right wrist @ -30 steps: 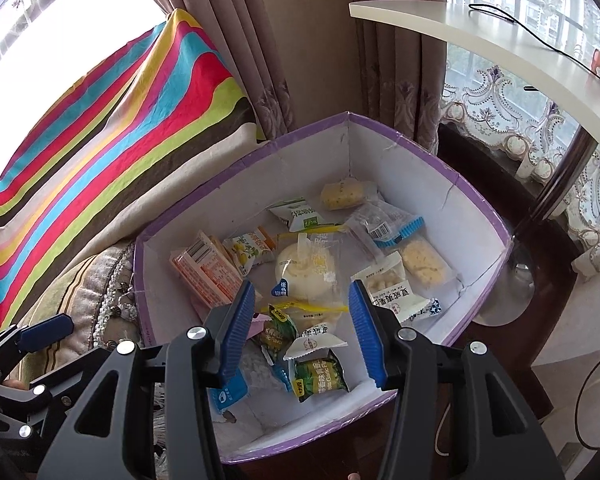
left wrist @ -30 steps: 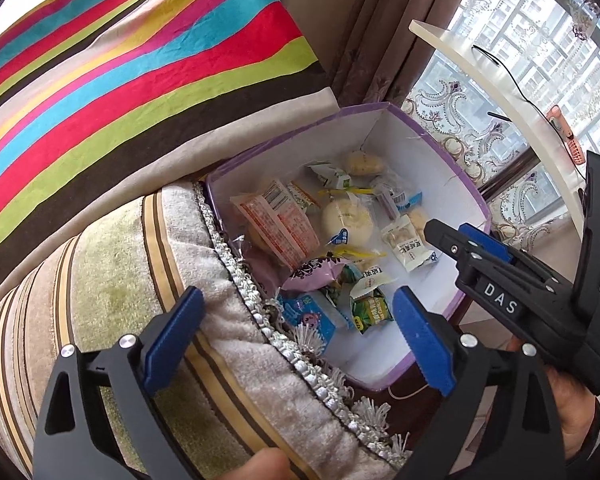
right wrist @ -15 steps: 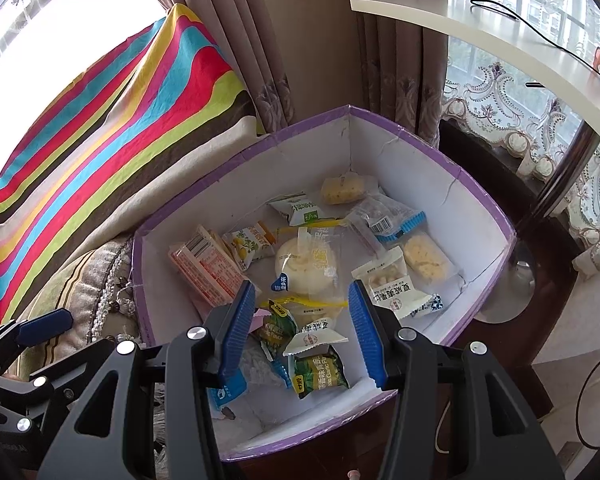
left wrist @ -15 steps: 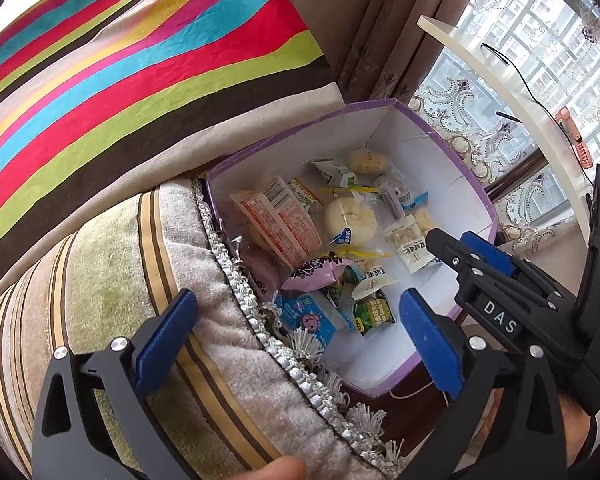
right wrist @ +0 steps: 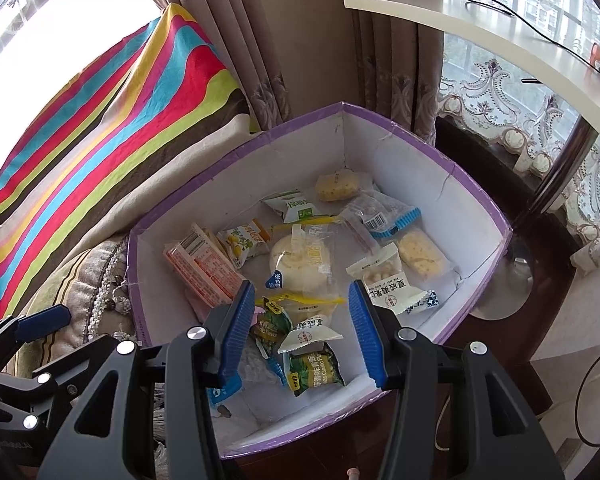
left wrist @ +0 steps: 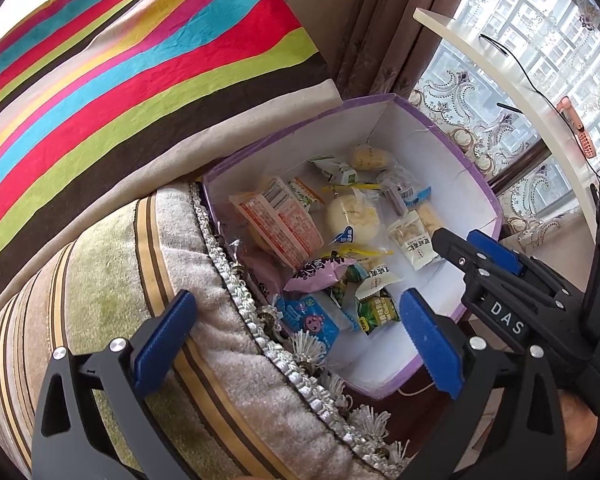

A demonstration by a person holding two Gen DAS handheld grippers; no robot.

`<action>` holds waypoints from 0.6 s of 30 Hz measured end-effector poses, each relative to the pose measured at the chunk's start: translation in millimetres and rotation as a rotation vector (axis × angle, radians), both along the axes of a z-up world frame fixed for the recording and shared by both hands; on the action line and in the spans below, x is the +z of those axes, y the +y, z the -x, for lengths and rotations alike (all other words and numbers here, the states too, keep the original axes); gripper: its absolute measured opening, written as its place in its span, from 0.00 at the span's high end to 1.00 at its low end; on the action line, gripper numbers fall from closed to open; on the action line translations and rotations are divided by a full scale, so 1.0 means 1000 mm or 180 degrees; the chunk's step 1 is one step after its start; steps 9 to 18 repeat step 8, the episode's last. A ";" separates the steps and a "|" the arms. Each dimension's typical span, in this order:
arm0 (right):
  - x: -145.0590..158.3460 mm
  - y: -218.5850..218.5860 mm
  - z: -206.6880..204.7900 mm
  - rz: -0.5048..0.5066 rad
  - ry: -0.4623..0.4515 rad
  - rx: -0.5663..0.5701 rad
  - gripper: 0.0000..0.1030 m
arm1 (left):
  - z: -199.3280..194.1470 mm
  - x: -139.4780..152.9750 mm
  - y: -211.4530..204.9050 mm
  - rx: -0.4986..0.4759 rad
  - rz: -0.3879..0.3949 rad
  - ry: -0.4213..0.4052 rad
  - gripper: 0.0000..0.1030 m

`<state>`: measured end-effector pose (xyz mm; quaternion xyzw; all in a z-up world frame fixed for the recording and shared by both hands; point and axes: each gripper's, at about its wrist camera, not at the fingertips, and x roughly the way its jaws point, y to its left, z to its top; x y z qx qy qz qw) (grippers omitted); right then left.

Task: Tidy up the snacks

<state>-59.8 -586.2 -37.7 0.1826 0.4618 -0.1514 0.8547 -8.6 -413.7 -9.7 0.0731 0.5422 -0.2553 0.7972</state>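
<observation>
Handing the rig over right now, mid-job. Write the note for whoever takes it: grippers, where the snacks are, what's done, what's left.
Left gripper: open, empty, above the fringed cushion beside the box.
Right gripper: part open, nothing between its fingers, above the near end of the box.
Snacks: loose in the white, purple-rimmed box, unsorted. Round bun in the middle, orange packet on its left, two yellow cakes at the far corner and the right side, green packets at the near end.
Done: every snack in view is in the box.
Left: tidying them, if wanted; none is being held.
</observation>
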 end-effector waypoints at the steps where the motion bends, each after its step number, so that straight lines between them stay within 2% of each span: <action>1: 0.001 0.002 0.000 0.0016 0.0006 0.0005 0.52 | 0.000 0.001 0.001 0.0004 0.0030 0.0007 0.02; 4: 0.007 0.007 -0.003 0.0073 0.0018 0.0048 0.51 | -0.001 0.007 0.006 -0.0029 0.0183 0.0047 0.02; 6: 0.014 0.014 -0.007 0.0108 -0.0006 0.0097 0.46 | -0.001 0.013 0.014 -0.0005 0.0295 0.0062 0.02; 8: 0.025 0.026 -0.014 0.0147 -0.0047 0.0196 0.44 | -0.003 0.020 0.028 0.0078 0.0299 -0.0014 0.02; 18: 0.025 0.026 -0.014 0.0147 -0.0047 0.0196 0.44 | -0.003 0.020 0.028 0.0078 0.0299 -0.0014 0.02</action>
